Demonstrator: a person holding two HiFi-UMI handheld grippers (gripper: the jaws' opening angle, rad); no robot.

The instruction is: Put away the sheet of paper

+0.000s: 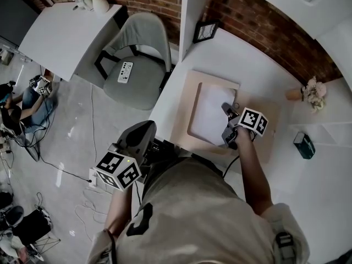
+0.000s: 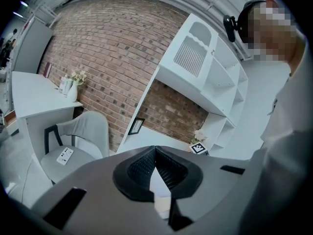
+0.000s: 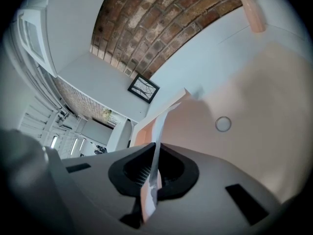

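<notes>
A white sheet of paper [image 1: 212, 114] rests within a beige folder [image 1: 258, 142] on the white desk [image 1: 242, 54]. My right gripper [image 1: 226, 124] is at the sheet's right edge. In the right gripper view its jaws [image 3: 155, 148] are shut on a thin edge, white on one side and pinkish on the other [image 3: 166, 114], lifted off the beige surface. I cannot separate paper from folder flap there. My left gripper [image 1: 157, 146] hangs off the desk's left edge, away from the sheet; its jaws [image 2: 155, 151] meet at the tips with nothing between them.
A grey chair [image 1: 137, 54] carrying a remote [image 1: 125, 71] stands left of the desk. A picture frame [image 1: 205, 32] leans at the back, a small flower vase [image 1: 311, 92] and a dark box [image 1: 303, 145] sit right. A metal ring [image 3: 223, 124] lies on the beige surface.
</notes>
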